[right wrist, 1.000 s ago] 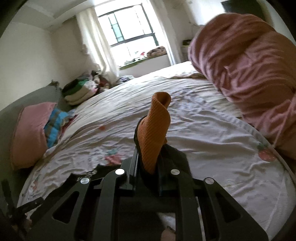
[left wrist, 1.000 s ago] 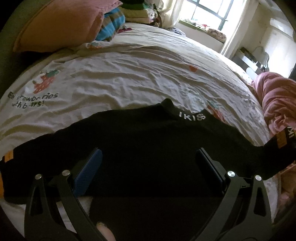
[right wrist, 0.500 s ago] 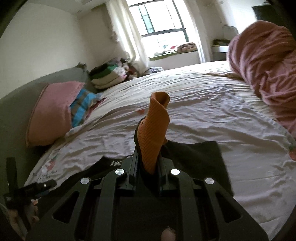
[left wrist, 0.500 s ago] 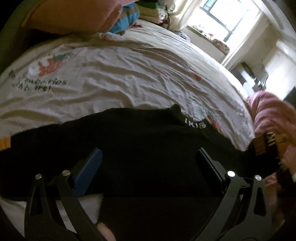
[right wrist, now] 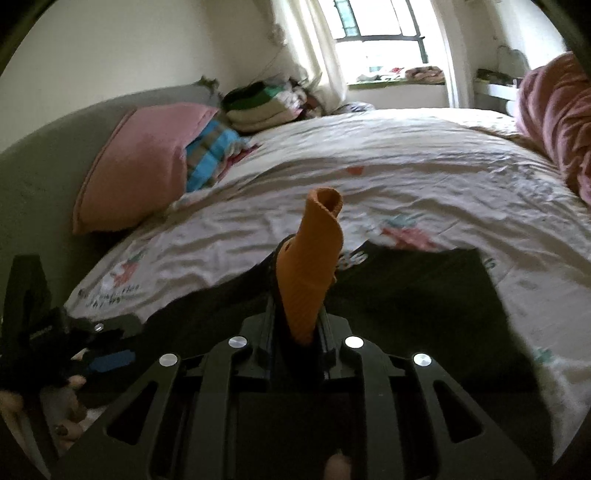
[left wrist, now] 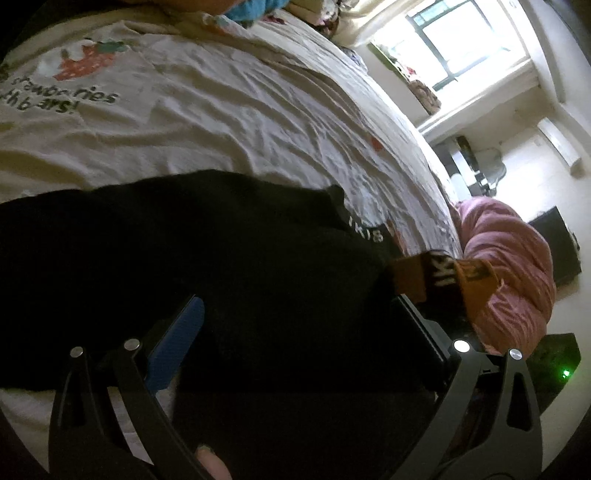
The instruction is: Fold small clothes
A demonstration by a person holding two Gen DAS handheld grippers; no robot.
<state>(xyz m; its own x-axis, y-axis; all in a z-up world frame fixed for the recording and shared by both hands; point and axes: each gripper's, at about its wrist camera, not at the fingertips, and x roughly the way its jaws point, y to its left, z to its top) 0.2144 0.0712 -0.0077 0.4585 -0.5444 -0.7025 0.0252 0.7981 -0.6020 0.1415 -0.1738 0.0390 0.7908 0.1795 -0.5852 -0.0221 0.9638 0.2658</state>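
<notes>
Pinching the orange cuff (right wrist: 314, 266) of the black garment (left wrist: 229, 266), the right gripper (right wrist: 301, 321) has just been opening slightly; left gripper (left wrist: 295, 332) gapes wide above it, bed (left wrist: 221, 122) toward twelve o'clock.

I see a wide bed (right wrist: 424, 158) under a cream strawberry-print sheet (left wrist: 221, 110), a pink pillow (right wrist: 136, 166) against its grey-green headboard (right wrist: 40, 173), folded laundry (right wrist: 266, 107) behind, and a bright curtained window (right wrist: 384, 33) in pale walls.
</notes>
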